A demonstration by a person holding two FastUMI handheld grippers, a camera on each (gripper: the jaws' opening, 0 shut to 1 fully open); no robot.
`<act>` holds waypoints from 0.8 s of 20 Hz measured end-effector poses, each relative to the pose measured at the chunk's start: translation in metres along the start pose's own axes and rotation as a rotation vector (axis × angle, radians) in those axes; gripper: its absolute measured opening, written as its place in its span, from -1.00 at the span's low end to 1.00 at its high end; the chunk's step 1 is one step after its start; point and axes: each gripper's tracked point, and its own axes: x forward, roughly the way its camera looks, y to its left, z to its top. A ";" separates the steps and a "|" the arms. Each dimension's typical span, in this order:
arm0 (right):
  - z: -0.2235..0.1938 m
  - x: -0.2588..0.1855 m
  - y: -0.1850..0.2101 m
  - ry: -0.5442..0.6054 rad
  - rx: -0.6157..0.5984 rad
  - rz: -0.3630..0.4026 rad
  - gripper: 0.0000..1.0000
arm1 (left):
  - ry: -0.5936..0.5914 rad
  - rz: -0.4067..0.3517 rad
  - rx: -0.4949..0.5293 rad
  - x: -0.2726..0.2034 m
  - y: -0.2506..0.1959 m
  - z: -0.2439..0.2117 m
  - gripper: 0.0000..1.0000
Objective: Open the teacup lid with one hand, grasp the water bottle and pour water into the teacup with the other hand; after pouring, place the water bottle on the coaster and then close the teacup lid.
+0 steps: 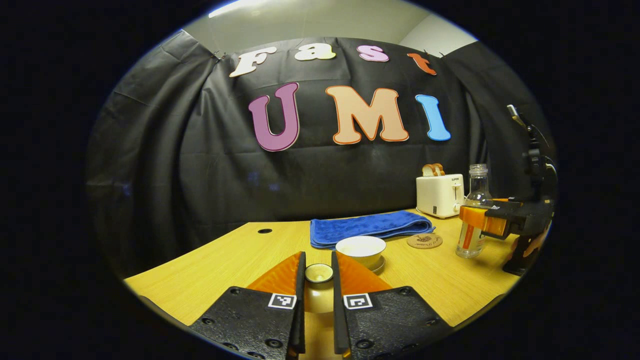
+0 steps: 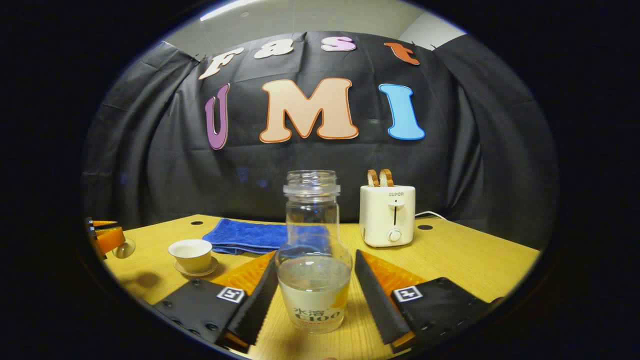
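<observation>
My left gripper [image 1: 318, 260] is shut on the teacup lid [image 1: 319, 273], holding it up just in front of the cup. The pale teacup [image 1: 361, 248] stands uncovered on its saucer. Seen in the right gripper view, the cup [image 2: 192, 254] is at the left, with the left gripper [image 2: 107, 237] and the lid [image 2: 125, 247] beside it. The clear water bottle [image 2: 313, 265], uncapped and partly filled, stands on the table between the spread fingers of my right gripper [image 2: 315, 257]; a gap shows on its right side. A round coaster [image 1: 424, 241] lies between the cup and the bottle [image 1: 475, 215].
A folded blue towel [image 1: 370, 225] lies behind the cup. A white toaster [image 2: 387, 215] with bread in it stands at the back. The wooden table [image 1: 225, 260] has cable holes near its far edge.
</observation>
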 end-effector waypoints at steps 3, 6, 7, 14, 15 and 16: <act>-0.001 0.013 0.007 0.013 -0.008 -0.002 0.63 | 0.002 0.003 -0.012 0.001 0.007 -0.002 -0.61; -0.002 0.023 0.016 0.016 -0.056 -0.008 0.57 | 0.001 -0.001 -0.041 0.002 0.012 -0.001 -0.61; 0.000 0.026 0.022 0.012 -0.099 -0.009 0.58 | 0.001 -0.002 -0.043 0.002 0.011 -0.002 -0.61; 0.002 0.043 0.077 -0.057 -0.536 0.042 0.55 | -0.003 -0.014 -0.071 0.002 0.012 -0.002 -0.61; 0.000 0.043 0.084 -0.068 -0.597 0.052 0.56 | 0.001 -0.012 -0.078 0.002 0.012 -0.003 -0.61; -0.002 0.045 0.091 -0.079 -0.656 0.061 0.56 | -0.003 -0.012 -0.074 0.002 0.012 -0.003 -0.61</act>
